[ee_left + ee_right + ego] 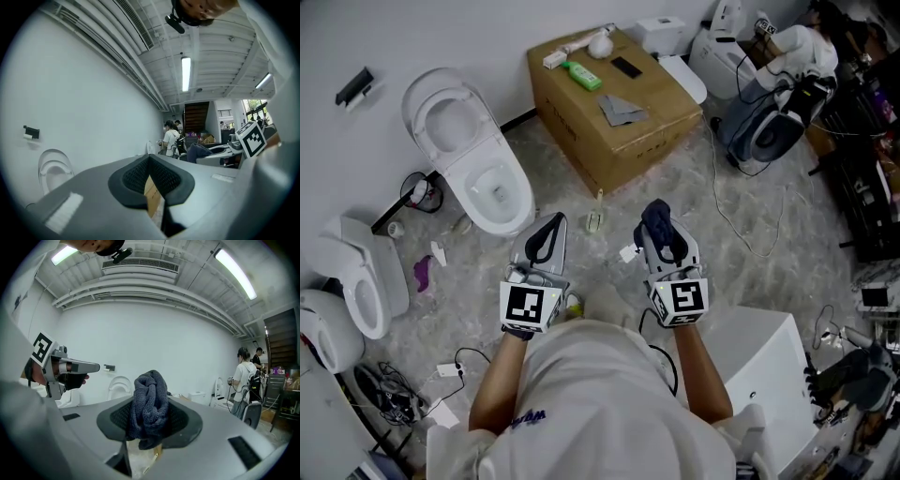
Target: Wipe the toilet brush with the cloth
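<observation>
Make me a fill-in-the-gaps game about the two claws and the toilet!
The right claw squeezes a dark blue ____.
The left claw holds ____.
The toilet next to the brown box is coloured ____.
Missing words: cloth; nothing; white.

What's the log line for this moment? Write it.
left tool: shut, empty | right tool: shut on dark cloth | both held short of cardboard box
</observation>
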The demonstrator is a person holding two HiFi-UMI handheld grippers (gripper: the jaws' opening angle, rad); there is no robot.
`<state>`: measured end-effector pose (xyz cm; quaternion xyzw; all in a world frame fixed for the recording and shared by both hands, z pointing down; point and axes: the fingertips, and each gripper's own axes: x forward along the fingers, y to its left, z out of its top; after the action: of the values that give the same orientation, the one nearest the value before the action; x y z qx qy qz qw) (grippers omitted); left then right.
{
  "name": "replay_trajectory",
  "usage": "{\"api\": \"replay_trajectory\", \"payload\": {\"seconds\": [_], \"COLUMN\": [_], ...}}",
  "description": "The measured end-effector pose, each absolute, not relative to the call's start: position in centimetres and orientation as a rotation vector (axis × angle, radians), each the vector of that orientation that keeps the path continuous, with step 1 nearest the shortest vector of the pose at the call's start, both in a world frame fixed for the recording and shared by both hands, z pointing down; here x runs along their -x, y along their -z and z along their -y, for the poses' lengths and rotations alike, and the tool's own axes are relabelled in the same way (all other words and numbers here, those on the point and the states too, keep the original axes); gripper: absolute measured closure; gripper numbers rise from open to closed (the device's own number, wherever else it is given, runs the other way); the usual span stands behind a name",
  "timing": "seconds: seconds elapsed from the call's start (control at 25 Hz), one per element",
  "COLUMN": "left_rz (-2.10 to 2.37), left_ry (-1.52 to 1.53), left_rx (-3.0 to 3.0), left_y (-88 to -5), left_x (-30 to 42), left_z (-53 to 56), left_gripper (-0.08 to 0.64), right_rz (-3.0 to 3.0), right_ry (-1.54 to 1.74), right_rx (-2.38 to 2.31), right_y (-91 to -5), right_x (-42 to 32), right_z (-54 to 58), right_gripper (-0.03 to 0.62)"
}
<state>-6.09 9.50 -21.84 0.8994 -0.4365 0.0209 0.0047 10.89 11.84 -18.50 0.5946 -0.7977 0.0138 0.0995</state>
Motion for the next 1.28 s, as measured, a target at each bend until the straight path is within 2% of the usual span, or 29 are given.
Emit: {"api": "replay_trajectory", "payload": {"seconds": [0.84, 1.28], "left_rz": [1.457, 1.555], "left_ry": [-0.040, -0.107], "left_rx": [-2.789, -2.723], "left_y": [21.6, 20.6], "left_x": [7.9, 12.2], "left_z": [-10.7, -11.1], "left_gripper": [0.560, 0.560], "right_rz": [2.413, 2.430], "right_ry": [-0.034, -0.040], "right_rx": [-1.701, -1.647], "right_y": [18.3, 18.0], "right_x": [-8.6, -7.5], "right_z": [-12.1, -12.3], "right_gripper": [0.443, 0.445]}}
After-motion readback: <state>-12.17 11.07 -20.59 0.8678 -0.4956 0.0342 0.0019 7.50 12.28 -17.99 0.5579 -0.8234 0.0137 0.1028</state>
